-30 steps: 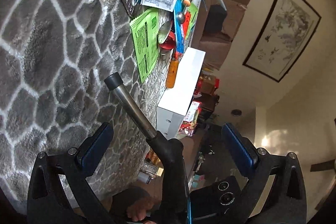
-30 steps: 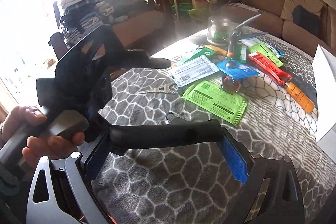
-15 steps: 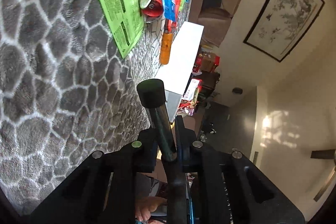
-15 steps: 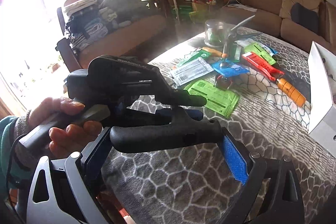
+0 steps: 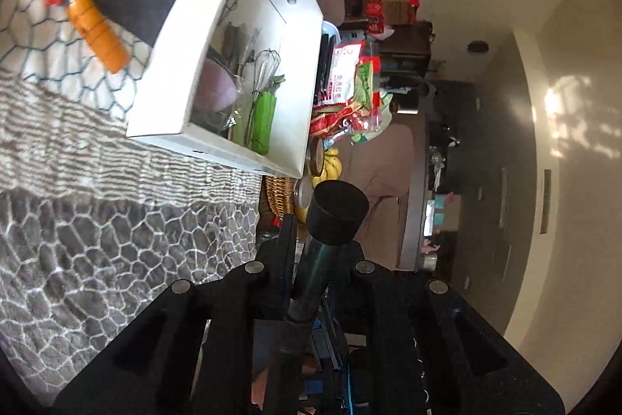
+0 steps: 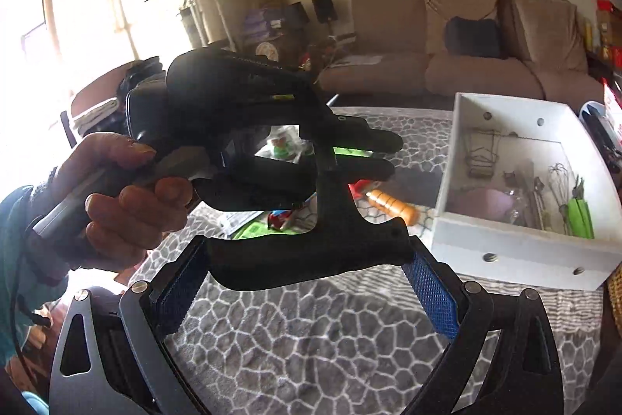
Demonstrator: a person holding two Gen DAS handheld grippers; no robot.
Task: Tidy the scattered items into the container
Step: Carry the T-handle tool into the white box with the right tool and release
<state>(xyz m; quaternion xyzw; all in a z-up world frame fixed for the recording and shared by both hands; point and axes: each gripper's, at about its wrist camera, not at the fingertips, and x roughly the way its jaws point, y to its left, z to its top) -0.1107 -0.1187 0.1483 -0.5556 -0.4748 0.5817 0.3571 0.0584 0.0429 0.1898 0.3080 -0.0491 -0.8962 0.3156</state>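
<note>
Between both tools (image 5: 317, 271): black T-handle (image 6: 311, 255); white box (image 6: 517, 244) beyond, right.

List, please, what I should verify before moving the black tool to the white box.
1. Left tongs shut on the black-handled tool, at its metal shaft: ok.
2. Right tongs shut on the tool's handle, pads at both ends: ok.
3. White box open on top: ok.
4. Tool above the box: not ok, it is short of the box, over the grey cloth.
5. Room beside the whisk for this tool: cannot tell.
6. Orange-handled tool tidied: not ok, it lies outside the box.
</note>
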